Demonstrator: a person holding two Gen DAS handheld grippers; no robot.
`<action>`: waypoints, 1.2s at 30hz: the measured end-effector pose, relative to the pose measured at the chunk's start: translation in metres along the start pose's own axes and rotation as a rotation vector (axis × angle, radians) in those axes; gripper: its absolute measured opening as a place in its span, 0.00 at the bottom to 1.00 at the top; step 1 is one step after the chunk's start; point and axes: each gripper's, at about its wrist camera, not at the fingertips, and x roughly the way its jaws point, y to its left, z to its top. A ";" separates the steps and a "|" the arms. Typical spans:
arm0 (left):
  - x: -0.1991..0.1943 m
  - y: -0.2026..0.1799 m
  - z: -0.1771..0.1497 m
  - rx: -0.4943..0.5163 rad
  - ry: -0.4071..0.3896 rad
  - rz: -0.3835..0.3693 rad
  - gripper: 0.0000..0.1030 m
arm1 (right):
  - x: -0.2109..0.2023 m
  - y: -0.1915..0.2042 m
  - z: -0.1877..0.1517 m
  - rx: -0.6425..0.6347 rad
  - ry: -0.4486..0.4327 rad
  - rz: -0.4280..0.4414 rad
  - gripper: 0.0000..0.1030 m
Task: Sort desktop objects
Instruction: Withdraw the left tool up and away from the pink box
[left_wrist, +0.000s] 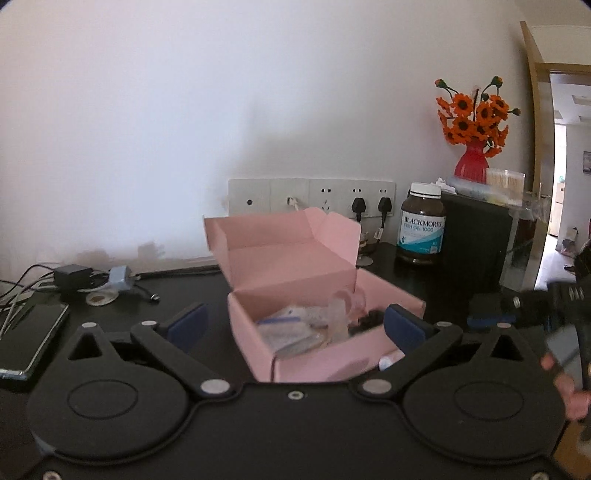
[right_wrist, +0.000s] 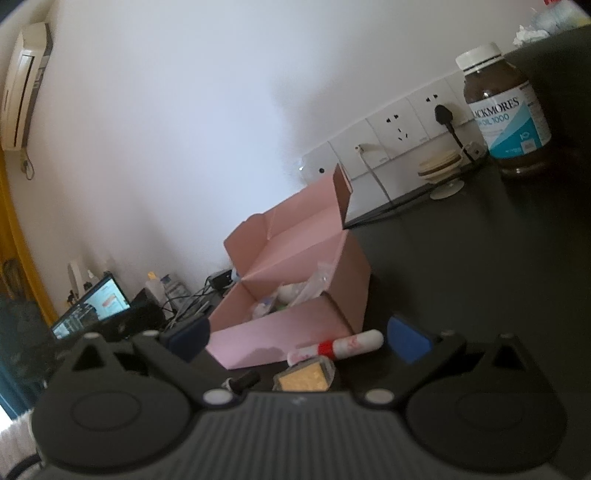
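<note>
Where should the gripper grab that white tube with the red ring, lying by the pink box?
Probably around the white tube at its middle, near the red ring. It lies flat, roughly sideways, in front of the pink box, so come from above with a finger on each long side.

Pink box (left_wrist: 295, 354): contents blurred, a plastic bag (left_wrist: 288, 325) and dark items, kinds not identifiable. Near wall partly hidden by left gripper body. Right wrist view: small yellow packet (right_wrist: 303, 380) and dark stub (right_wrist: 243, 380) partly occluded by gripper body; white tube (right_wrist: 343, 347) print unreadable.
</note>
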 end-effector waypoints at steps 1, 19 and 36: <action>-0.003 0.002 -0.004 0.001 0.000 -0.002 1.00 | 0.000 0.000 0.000 0.002 0.001 -0.001 0.99; -0.025 0.037 -0.034 -0.090 -0.028 -0.066 1.00 | 0.001 0.000 -0.001 0.003 0.004 -0.016 0.99; -0.030 0.025 -0.037 -0.024 -0.055 -0.039 1.00 | -0.001 0.002 -0.002 -0.010 -0.010 -0.041 0.99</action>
